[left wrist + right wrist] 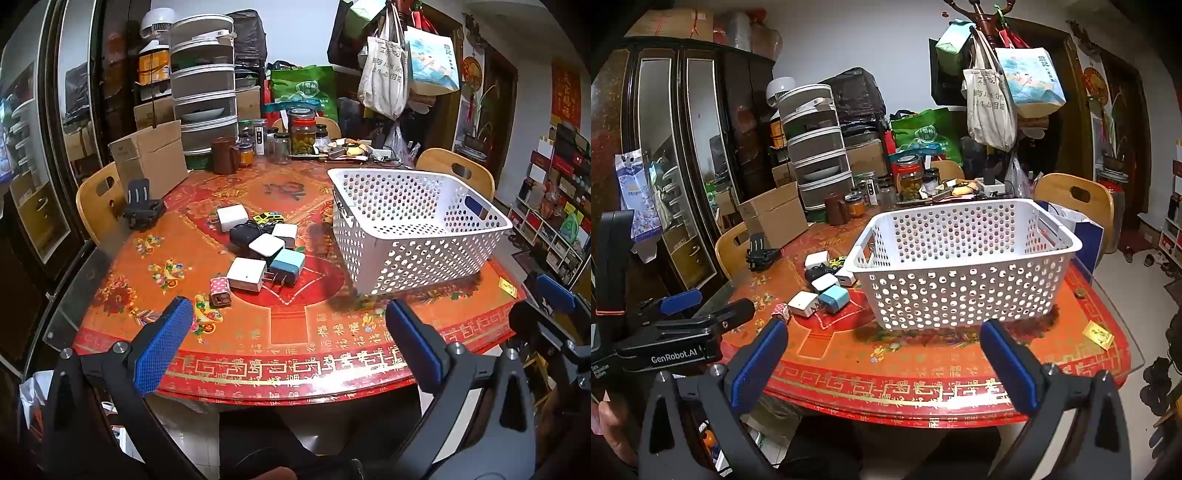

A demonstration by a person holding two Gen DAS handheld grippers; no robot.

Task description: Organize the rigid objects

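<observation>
Cluttered dining room, round table (295, 347) under a red-orange patterned cover. Left gripper (291, 332) hovers at the near edge, jaws spread wide, holding nothing. Right gripper (886, 354) likewise wide and bare. Beyond them: a huddle of chargers (258, 254) and a yellow toy car (268, 218), just left of the white perforated basket (417, 225).

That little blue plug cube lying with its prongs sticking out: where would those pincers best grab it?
Grip the blue charger across its flat side faces, coming down from above with the left gripper, which is open and nearer. Its prongs point toward the white charger beside it, so keep the fingers off that end.
</observation>
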